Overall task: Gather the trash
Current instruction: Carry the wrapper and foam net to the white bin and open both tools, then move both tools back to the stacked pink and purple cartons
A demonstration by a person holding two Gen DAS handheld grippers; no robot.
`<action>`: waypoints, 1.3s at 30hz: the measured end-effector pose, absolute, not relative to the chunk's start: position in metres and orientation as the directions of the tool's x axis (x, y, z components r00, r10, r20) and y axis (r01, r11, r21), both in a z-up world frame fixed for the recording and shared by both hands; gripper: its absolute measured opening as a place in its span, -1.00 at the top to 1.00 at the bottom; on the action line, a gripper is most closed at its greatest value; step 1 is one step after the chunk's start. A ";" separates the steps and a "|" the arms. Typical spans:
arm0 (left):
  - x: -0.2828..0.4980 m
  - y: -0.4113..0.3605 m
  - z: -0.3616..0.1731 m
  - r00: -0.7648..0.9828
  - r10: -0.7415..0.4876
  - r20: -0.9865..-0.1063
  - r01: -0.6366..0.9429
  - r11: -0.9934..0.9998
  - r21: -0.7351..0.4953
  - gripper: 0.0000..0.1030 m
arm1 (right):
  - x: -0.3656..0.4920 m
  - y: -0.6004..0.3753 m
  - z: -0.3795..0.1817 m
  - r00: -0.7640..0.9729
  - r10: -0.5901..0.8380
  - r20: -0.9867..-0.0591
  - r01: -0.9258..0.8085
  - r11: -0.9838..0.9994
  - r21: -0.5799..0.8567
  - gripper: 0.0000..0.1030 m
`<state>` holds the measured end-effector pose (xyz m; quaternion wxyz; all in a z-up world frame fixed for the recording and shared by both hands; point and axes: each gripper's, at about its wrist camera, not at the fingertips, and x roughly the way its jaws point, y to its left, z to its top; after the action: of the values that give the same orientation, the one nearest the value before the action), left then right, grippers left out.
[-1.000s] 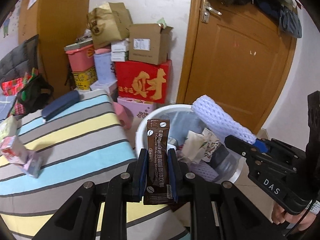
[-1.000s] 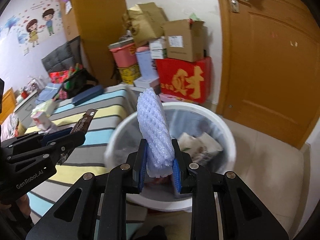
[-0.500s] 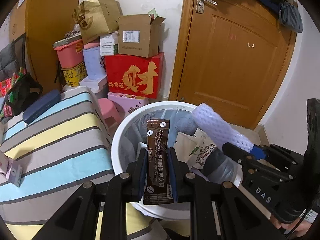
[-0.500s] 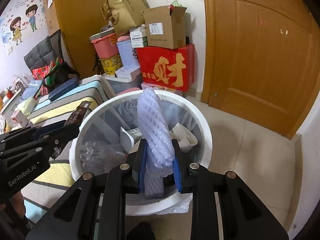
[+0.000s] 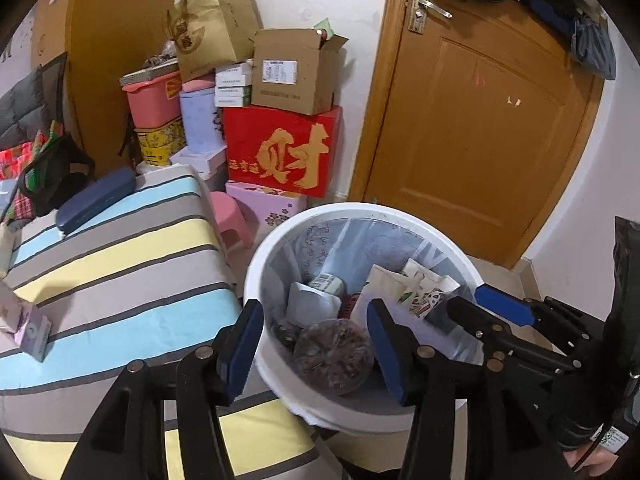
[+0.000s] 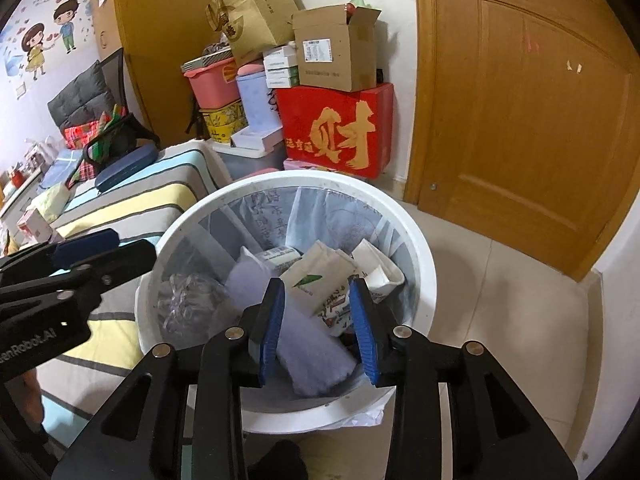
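Item: both your left gripper (image 5: 314, 338) and right gripper (image 6: 318, 330), jaws just spread and empty, above the white bin (image 6: 416, 248); foam sleeve (image 6: 308, 344) inside, seemingly loose atop, may spring out if brushed.

My bin (image 6: 416, 248) sits right of the bed (image 5: 120, 248), boxes (image 5: 280, 152) behind, door (image 6: 532, 120) further right, trash (image 6: 316, 280) inside

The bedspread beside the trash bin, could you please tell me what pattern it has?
The bedspread has broad blue, yellow and grey stripes, clearest in the left wrist view.
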<state>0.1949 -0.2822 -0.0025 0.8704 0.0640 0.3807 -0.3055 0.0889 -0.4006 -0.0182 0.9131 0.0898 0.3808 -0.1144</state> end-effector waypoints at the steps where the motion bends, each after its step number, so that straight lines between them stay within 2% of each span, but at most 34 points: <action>1: 0.194 -0.280 -0.001 0.528 -0.480 -0.700 0.577 0.808 -0.119 -0.04 | 0.089 -0.400 -0.017 0.684 -0.141 -0.716 0.278 0.958 0.077 0.31; 15: 0.180 -0.223 0.018 0.591 -0.458 -0.664 0.509 0.850 -0.134 -0.04 | 0.088 -0.372 -0.003 0.744 -0.111 -0.659 0.230 0.969 0.095 0.29; 17: 0.178 -0.213 0.020 0.602 -0.449 -0.660 0.495 0.859 -0.133 -0.04 | 0.088 -0.366 -0.002 0.749 -0.099 -0.655 0.217 0.971 0.101 0.11; 19: 0.175 -0.202 0.022 0.628 -0.420 -0.656 0.474 0.874 -0.106 -0.04 | 0.090 -0.360 -0.002 0.756 -0.082 -0.650 0.199 0.974 0.109 0.03; 23: 0.173 -0.176 0.024 0.641 -0.407 -0.650 0.437 0.890 -0.126 -0.05 | 0.093 -0.345 -0.001 0.767 -0.050 -0.640 0.163 0.980 0.118 0.02; 39: 0.179 -0.052 0.025 0.732 -0.234 -0.640 0.216 0.970 -0.108 -0.15 | 0.125 -0.258 0.005 0.779 0.133 -0.613 -0.084 0.991 0.109 0.02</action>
<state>0.1791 -0.0522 0.0248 0.9304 -0.0129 0.3457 -0.1208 0.1246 -0.2584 0.0049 0.9424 0.0378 0.3274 0.0575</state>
